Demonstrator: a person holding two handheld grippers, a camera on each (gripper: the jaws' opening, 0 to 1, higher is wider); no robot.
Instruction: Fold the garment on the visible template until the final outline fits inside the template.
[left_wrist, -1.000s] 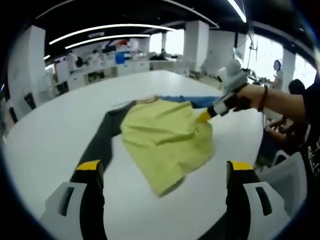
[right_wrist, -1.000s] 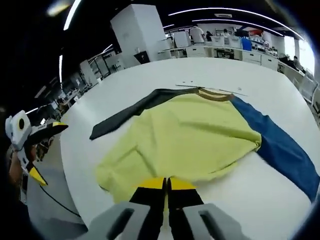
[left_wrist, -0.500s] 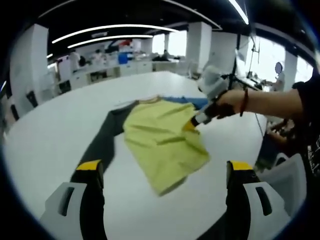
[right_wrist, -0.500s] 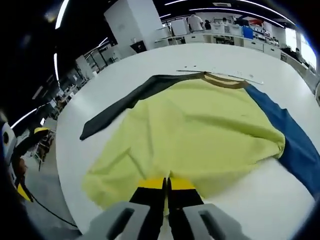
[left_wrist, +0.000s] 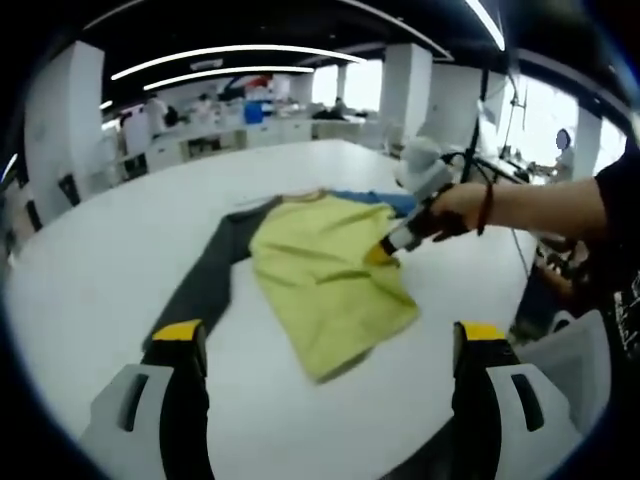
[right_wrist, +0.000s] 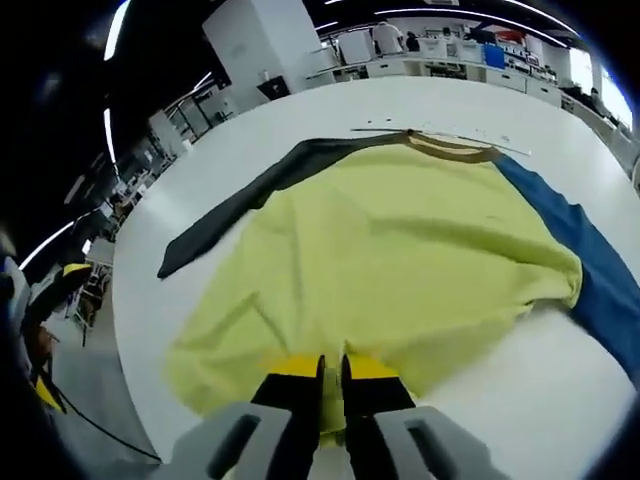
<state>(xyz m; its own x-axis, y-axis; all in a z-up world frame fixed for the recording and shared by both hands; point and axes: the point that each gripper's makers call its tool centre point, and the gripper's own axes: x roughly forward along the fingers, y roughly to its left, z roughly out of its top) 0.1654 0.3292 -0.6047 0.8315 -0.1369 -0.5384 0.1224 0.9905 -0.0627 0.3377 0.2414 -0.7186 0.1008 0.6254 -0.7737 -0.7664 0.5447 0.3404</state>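
A yellow garment (left_wrist: 325, 270) with a brown collar (right_wrist: 450, 147) lies on the white table (left_wrist: 110, 250). Its dark grey sleeve (left_wrist: 205, 280) stretches one way and its blue sleeve (right_wrist: 600, 270) the other. One side of the body is folded in over itself. My right gripper (right_wrist: 331, 368) is shut on the yellow cloth's edge, with a thin slit between its jaws. In the left gripper view, a hand holds the right gripper (left_wrist: 385, 250) with its tip on the garment. My left gripper (left_wrist: 330, 335) hovers wide open short of the garment, holding nothing.
A thin straight line (right_wrist: 480, 142) marks the table just behind the collar. The table's near edge (right_wrist: 135, 400) drops to the floor. Desks, pillars and people stand far behind. A person's arm (left_wrist: 540, 205) reaches in from the right.
The right gripper has carried the yellow edge further in over the garment, narrowing the body. Its jaws now show a thin slit. The left gripper has stayed open.
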